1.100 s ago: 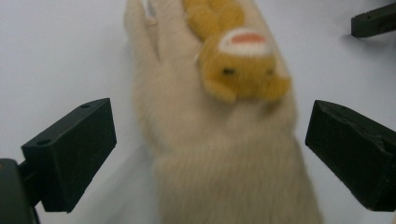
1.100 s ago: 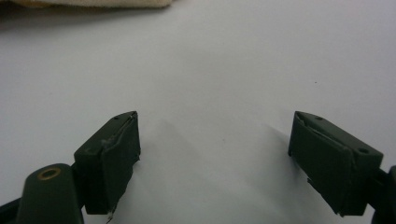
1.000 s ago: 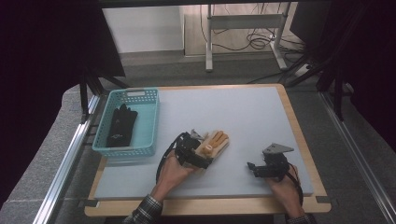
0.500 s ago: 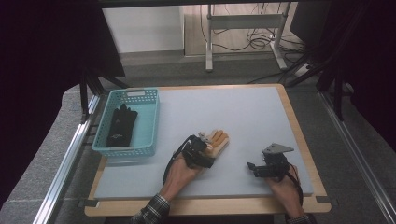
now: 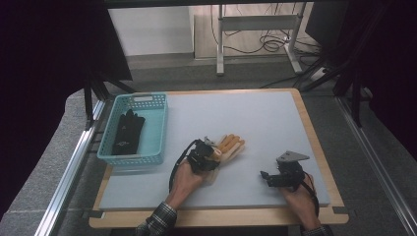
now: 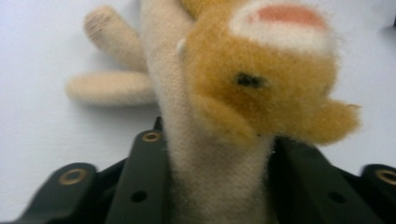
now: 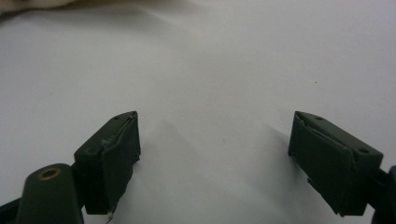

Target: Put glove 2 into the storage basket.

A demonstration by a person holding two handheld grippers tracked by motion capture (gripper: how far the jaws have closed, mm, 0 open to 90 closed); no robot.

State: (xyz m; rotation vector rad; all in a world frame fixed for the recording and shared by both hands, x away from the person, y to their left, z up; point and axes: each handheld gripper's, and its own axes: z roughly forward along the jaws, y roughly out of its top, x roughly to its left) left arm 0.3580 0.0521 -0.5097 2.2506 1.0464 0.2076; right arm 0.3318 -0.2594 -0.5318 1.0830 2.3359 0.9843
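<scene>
I see the plush toy (image 6: 219, 107) lying on the grey mat (image 5: 255, 118) near its middle, its cream body pinched between the jaws of my left gripper (image 5: 204, 158). My right gripper (image 5: 281, 176) rests well apart on the mat, jaws spread around nothing. A blue basket (image 5: 147, 158) at the mat's left edge holds 1 black glove (image 5: 127, 132). Beyond the wooden table (image 5: 314, 147), cables (image 5: 265, 44) trail across the floor.
</scene>
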